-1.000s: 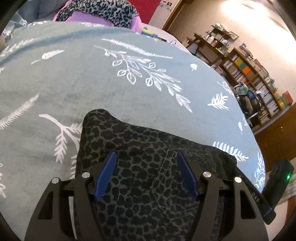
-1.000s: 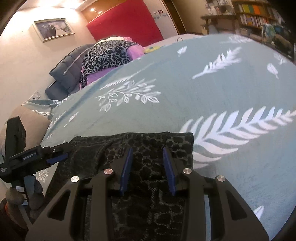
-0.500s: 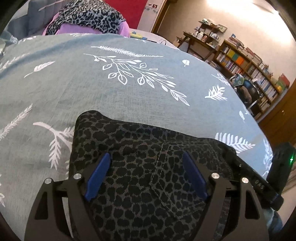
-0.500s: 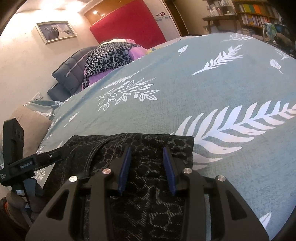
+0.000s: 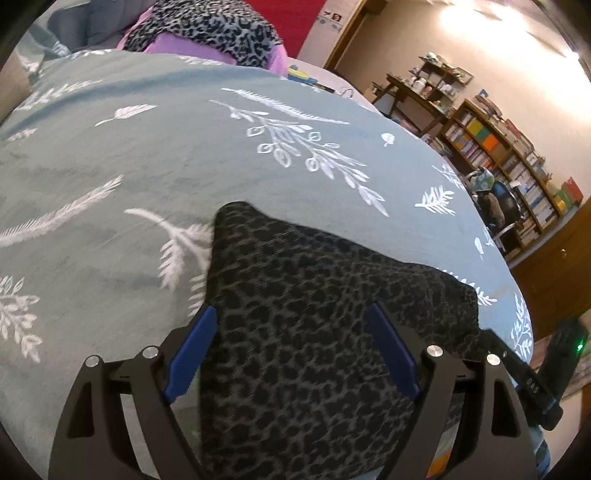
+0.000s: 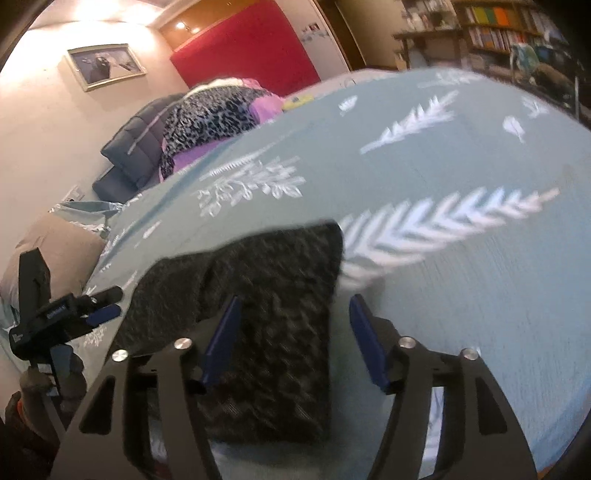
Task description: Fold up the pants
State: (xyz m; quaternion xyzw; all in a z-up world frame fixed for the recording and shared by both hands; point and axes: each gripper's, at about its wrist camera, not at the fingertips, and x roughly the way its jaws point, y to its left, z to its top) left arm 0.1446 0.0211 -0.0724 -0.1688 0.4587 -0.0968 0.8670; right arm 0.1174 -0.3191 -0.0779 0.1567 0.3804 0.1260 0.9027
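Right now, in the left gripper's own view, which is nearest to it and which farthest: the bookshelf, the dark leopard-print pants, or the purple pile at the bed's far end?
1. Leopard-print pants, lying between the open left gripper fingers.
2. Purple pile, top left, at the bedspread's far end.
3. Bookshelf, right, against the wall.

pants (image 5: pixel 295 302): dark leopard print | bedspread (image 5: pixel 184 155): teal, white ferns

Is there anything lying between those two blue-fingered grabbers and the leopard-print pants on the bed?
Nothing visible. The pants lie directly under the open left gripper and right gripper, whose jaws have just been opening. Only bare bedspread surrounds them; the clothes pile sits far off.
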